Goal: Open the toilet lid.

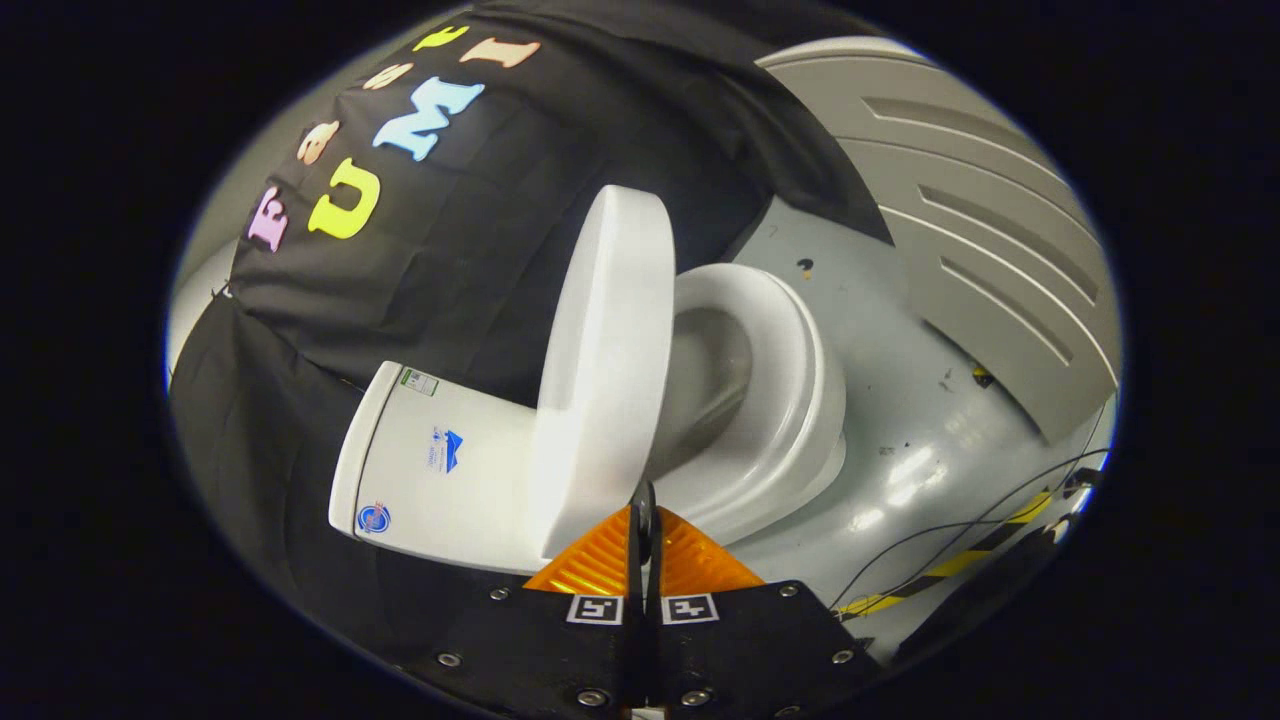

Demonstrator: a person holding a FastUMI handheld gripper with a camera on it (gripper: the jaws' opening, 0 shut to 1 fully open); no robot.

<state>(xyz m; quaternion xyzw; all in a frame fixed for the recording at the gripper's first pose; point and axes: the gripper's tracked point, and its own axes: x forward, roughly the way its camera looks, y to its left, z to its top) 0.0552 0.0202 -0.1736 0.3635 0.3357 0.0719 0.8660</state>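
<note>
The gripper (643, 500) has its orange fingers pressed together, holding nothing; the toilet lid (610, 350) stands raised just ahead, its long edge running away beyond the tips, seat (790, 400) exposed.

Glossy grey floor (900, 440), black cloth wall (480, 260), grey ribbed panel (1000, 230).

Toilet on the floor, just ahead of the hand-held gripper (643, 520)

The toilet lid (610, 360) stands raised between the tank (440, 460) and the seat (790, 400); cables (960, 530) lie on the floor (900, 330) beside the bowl; fingers together, holding nothing.
</note>
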